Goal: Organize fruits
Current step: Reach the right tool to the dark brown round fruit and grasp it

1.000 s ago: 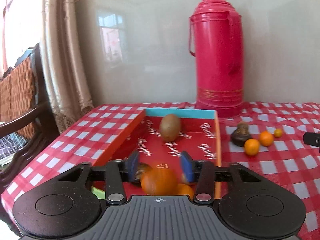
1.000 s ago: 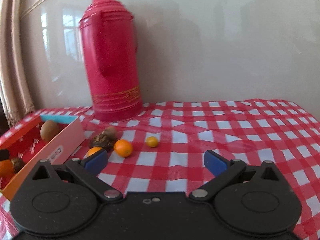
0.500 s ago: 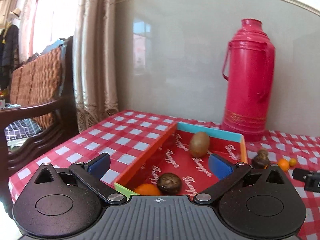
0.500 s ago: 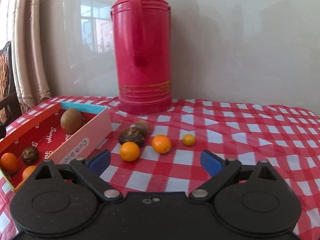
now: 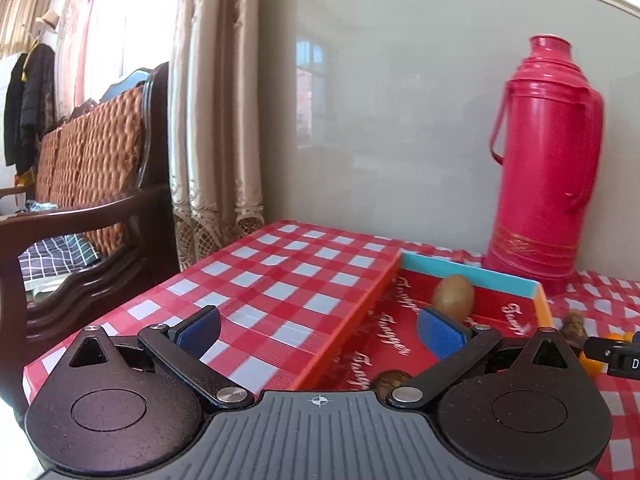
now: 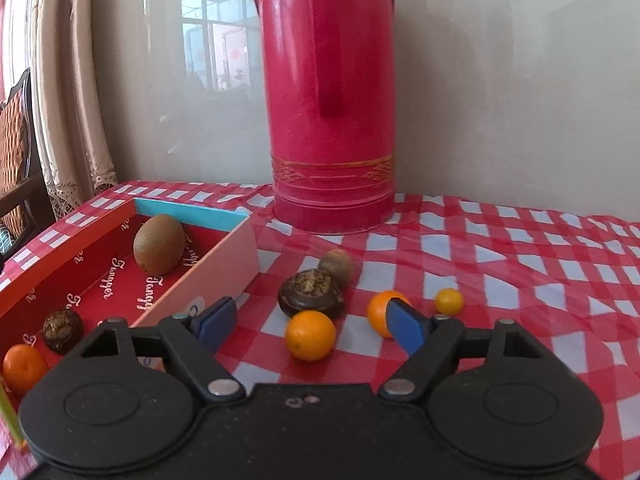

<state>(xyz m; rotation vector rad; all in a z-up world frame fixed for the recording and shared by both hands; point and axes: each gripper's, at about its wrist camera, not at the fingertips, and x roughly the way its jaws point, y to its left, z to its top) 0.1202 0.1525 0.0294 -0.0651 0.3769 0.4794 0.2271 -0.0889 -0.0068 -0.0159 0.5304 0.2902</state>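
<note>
1. Left wrist view: the left gripper stands wide and empty, over the near rim of the red box. The box holds a fuzzy oval kiwi. A careless swing could knock its thin cardboard wall.

2. Right wrist view: the right gripper, jaws just narrowing, frames a smooth round orange on the wrinkled checked cloth without touching. Off-centre pads could roll it away.
</note>
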